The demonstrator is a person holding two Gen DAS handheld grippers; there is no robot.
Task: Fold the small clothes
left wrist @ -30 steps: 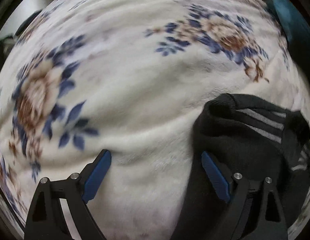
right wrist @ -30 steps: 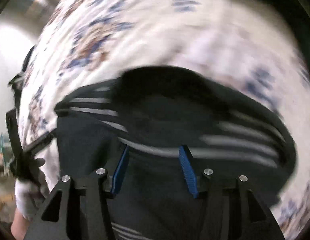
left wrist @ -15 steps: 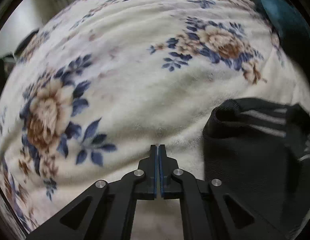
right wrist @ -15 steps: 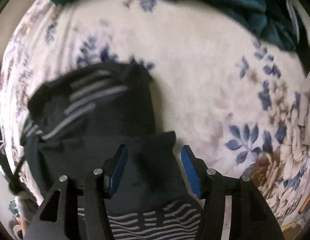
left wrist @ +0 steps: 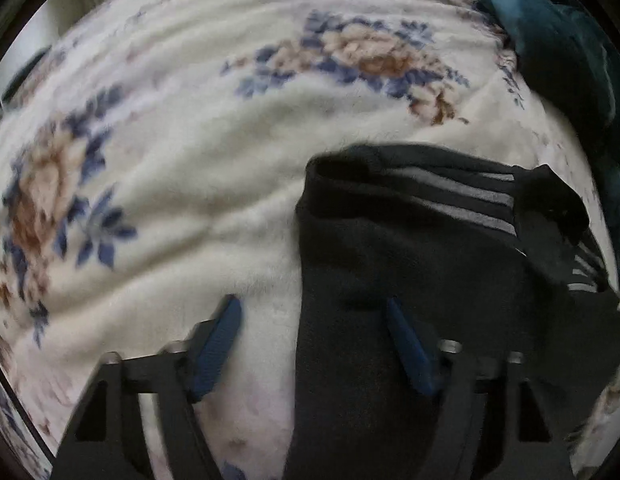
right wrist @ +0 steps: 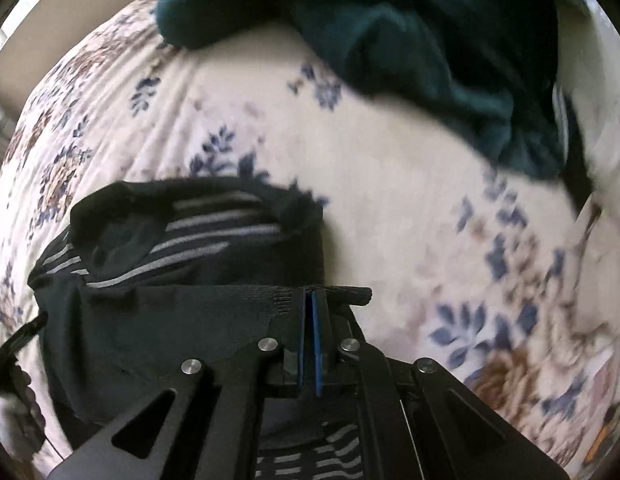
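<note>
A small black garment with grey stripes [left wrist: 422, 248] lies on a cream floral blanket [left wrist: 190, 160]. In the left wrist view my left gripper [left wrist: 314, 340] is open, its right finger over the garment's left part and its left finger over bare blanket. In the right wrist view the garment [right wrist: 182, 240] lies folded at lower left, and my right gripper [right wrist: 309, 300] is shut on its ribbed black edge [right wrist: 342, 294].
A dark teal blanket [right wrist: 410, 40] is bunched at the far side of the bed, also at the upper right in the left wrist view [left wrist: 558, 52]. A white pillow or sheet [right wrist: 602, 128] lies at the far right.
My left gripper shut half a second ago and has opened again, now straddling the garment's left edge. My right gripper was open over the garment and has closed on its ribbed edge.
</note>
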